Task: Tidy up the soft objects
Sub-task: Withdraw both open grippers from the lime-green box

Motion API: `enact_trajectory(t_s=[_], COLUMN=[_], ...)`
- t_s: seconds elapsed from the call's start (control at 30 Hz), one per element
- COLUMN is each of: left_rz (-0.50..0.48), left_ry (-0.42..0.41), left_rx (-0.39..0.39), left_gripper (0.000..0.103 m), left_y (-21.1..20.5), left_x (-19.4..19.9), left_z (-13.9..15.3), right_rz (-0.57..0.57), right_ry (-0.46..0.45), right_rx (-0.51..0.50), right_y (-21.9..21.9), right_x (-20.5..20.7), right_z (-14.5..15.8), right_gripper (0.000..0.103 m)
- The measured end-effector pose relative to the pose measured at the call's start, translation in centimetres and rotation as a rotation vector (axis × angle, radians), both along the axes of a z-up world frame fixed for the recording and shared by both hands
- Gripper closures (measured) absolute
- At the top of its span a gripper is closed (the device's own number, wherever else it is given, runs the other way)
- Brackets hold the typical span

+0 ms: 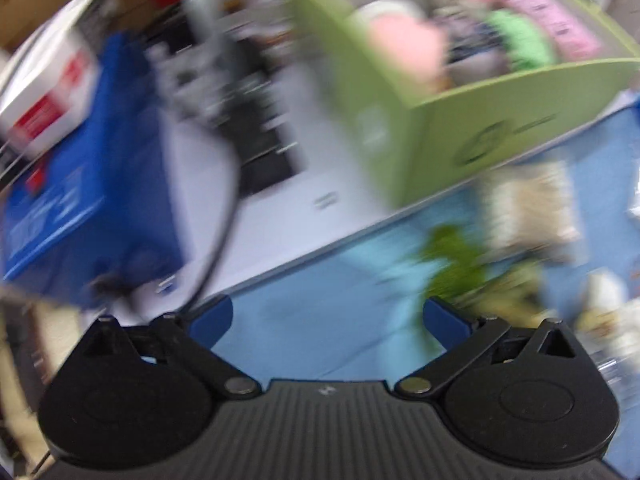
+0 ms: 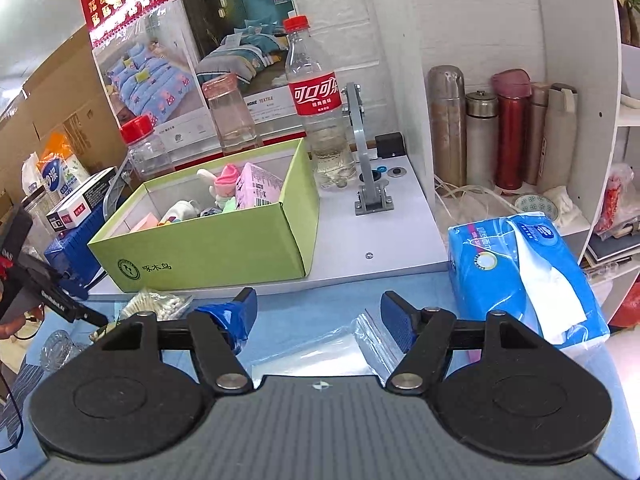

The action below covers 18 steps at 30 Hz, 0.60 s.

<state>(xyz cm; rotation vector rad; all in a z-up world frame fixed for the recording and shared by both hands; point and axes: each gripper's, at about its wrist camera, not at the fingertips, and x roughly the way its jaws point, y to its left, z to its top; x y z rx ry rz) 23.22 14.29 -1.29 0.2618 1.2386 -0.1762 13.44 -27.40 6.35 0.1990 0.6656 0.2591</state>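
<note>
Spreading wide over the blue mat (image 1: 304, 320), the left gripper (image 1: 327, 316) holds nothing; a green soft thing (image 1: 452, 256) lies just beyond its right finger, near the green box (image 1: 480, 136) at the mat's far edge.

The right gripper (image 2: 318, 312) stands half apart, empty.

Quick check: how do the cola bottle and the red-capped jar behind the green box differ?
The cola bottle is tall and slim with a red label; the red-capped jar is short, squat and bears no visible label. The bottle stands beside the green box, the jar behind it. Both are clear plastic, upright, red-capped.
</note>
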Motion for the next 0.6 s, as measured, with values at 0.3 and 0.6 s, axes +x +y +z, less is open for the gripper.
enact_trajectory(t_s=[0.3,0.6], left_rz=[-0.038,-0.281], left_ry=[-0.092,0.108], left_rx=[-0.226,-0.166], left_gripper=[0.001,0.001], left_y=[-0.1,-8.2], left_x=[-2.6,1.2], left_z=[4.4,0.6], right_rz=[-0.016,0.007], right_ry=[0.001,0.017], right_rx=[0.004,-0.031], right_y=[0.0,-0.2], right_x=[-1.2,-1.5], right_z=[0.3,0.2], right_gripper=[0.048,0.045])
